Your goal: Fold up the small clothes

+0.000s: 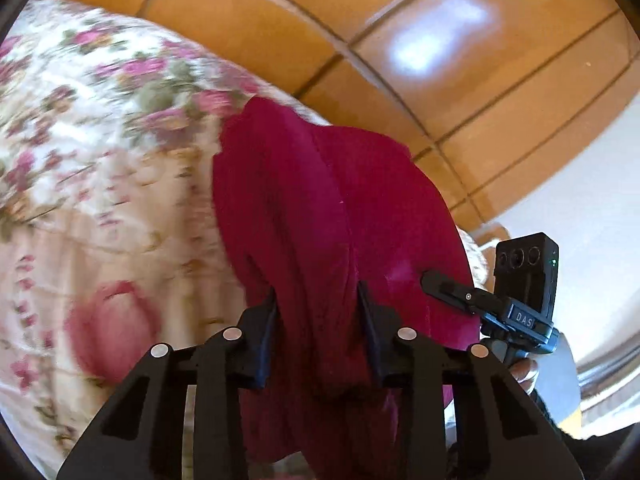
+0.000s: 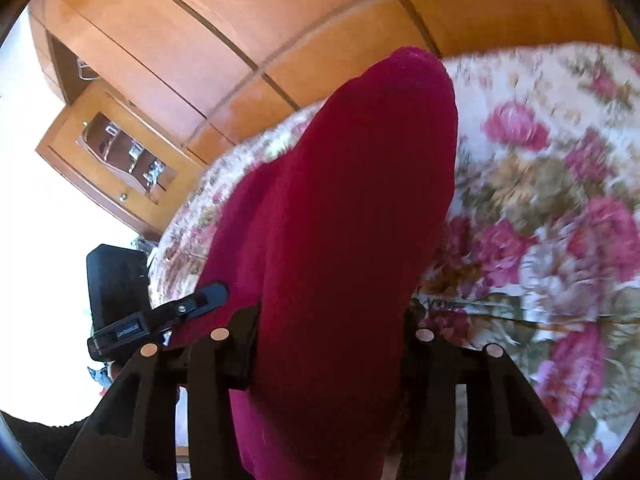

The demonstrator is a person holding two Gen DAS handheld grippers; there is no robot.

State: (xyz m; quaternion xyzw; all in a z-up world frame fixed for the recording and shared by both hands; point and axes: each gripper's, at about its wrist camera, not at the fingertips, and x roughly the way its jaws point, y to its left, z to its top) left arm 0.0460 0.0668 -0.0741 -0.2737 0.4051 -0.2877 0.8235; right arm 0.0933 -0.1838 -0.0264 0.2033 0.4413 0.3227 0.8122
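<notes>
Between the jaws of each gripper, left (image 1: pixel 318 320) and right (image 2: pixel 332 344), hangs the pinched red cloth (image 1: pixel 320 208), lifted over the bed (image 1: pixel 100 160); I judge no fold is finished yet.

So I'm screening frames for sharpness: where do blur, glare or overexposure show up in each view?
Left wrist view: the floral bedspread is motion-smeared, white glare sits on the wooden wardrobe, and the red garment is fairly sharp. Right wrist view: bedspread blurred, left edge blown out white, straight panel lines bowed by the fisheye.
</notes>
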